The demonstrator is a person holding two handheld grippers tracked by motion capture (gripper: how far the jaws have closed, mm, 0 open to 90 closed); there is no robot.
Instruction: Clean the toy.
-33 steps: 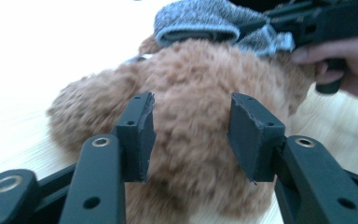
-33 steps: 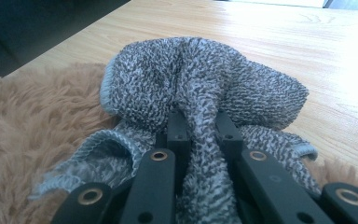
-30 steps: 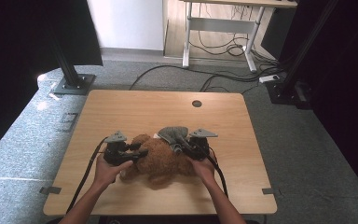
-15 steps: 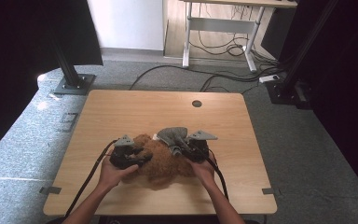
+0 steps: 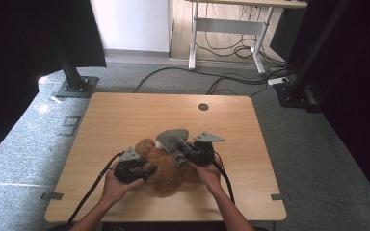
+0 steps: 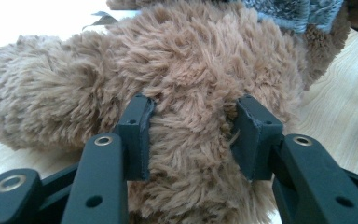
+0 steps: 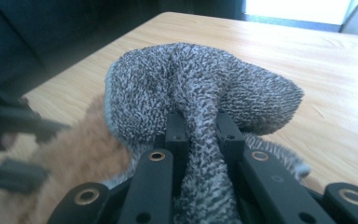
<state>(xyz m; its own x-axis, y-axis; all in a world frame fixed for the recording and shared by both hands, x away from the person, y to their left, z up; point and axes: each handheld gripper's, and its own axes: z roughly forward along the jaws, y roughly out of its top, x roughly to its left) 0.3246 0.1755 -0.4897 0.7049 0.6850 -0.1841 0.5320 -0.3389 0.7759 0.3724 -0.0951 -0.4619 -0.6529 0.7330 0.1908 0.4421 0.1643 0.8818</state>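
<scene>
Since the earlier frame, left gripper [image 5: 144, 172] has come down onto the brown plush toy [image 5: 166, 169], its jaws just closing; a fold of fur sits between the fingers [image 6: 137, 135], both pads sunk into the pile. Right gripper [image 5: 187, 153] pinches the grey knit cloth [image 5: 173, 139] tight between its fingers [image 7: 177, 133]. Toy lies mid-worktop [image 5: 125, 115], cloth draped on its far side.

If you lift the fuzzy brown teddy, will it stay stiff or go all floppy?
Probably floppy: the brown teddy has thick plush fur that bulges between the left gripper where its jaws have just been closing on it. It likely feels light and squashy, and unlikely to slip, since the fur looks grippy.
</scene>
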